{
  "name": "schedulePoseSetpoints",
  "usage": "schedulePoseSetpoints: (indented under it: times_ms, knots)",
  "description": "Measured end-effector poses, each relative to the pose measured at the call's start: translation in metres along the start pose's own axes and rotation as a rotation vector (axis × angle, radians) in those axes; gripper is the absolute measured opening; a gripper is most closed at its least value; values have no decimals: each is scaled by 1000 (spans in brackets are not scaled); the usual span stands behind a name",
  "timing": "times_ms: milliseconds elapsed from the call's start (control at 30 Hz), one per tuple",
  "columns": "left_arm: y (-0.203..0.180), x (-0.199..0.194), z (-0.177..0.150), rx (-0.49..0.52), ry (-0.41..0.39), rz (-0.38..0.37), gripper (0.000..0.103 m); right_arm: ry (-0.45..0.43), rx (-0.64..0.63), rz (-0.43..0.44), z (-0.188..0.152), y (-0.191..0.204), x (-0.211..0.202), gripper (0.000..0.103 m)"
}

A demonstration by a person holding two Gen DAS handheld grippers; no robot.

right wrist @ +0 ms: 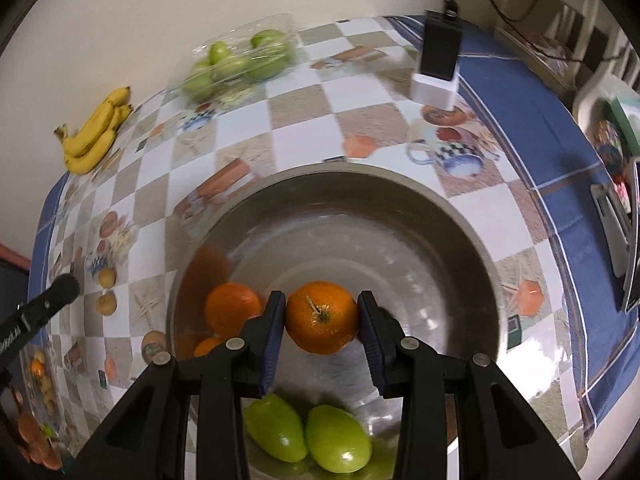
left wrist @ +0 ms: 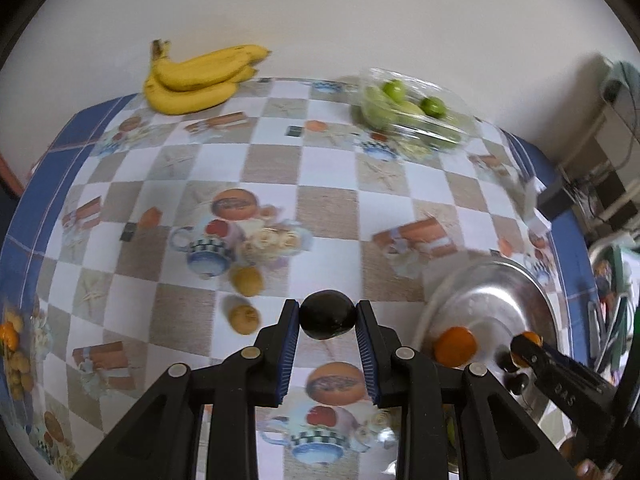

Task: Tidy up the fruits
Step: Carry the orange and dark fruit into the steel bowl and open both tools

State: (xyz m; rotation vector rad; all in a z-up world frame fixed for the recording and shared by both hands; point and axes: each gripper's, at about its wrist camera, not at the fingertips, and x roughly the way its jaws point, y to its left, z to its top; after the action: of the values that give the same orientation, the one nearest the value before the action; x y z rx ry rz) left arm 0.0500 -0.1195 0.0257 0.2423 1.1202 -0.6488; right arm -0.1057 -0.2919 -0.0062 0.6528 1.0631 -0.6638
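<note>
I count one bunch of bananas (left wrist: pixel 196 80) on the tabletop (left wrist: pixel 332 204), and one clear pack of green fruit (right wrist: pixel 236 64); how many it holds I cannot tell. Two small brown fruits (left wrist: pixel 248 280) lie side by side. One dark fruit (left wrist: pixel 328 318) sits in my left gripper (left wrist: pixel 328 320). One metal bowl (right wrist: pixel 460 220) holds two green mangoes (right wrist: pixel 338 438). Oranges (right wrist: pixel 322 316): two whole ones show, with an orange sliver beneath that may be a third. One black box (right wrist: pixel 440 50) stands on one white block (right wrist: pixel 432 90).

Soft even light, fisheye-warped edges, slight motion blur
</note>
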Motion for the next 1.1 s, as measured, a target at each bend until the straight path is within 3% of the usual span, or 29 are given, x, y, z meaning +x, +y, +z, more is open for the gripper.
schedulePoseSetpoints:
  times_ms: [333, 600, 1100]
  knots:
    - [-58, 4, -12, 154, 24, -30, 31, -5, 89, -16, 4, -34, -3, 38]
    - [-104, 13, -29, 289, 52, -41, 31, 2, 99, 1, 6, -38, 1, 39]
    - [-140, 29, -52, 422, 90, -20, 31, 18, 97, 8, 6, -39, 8, 39]
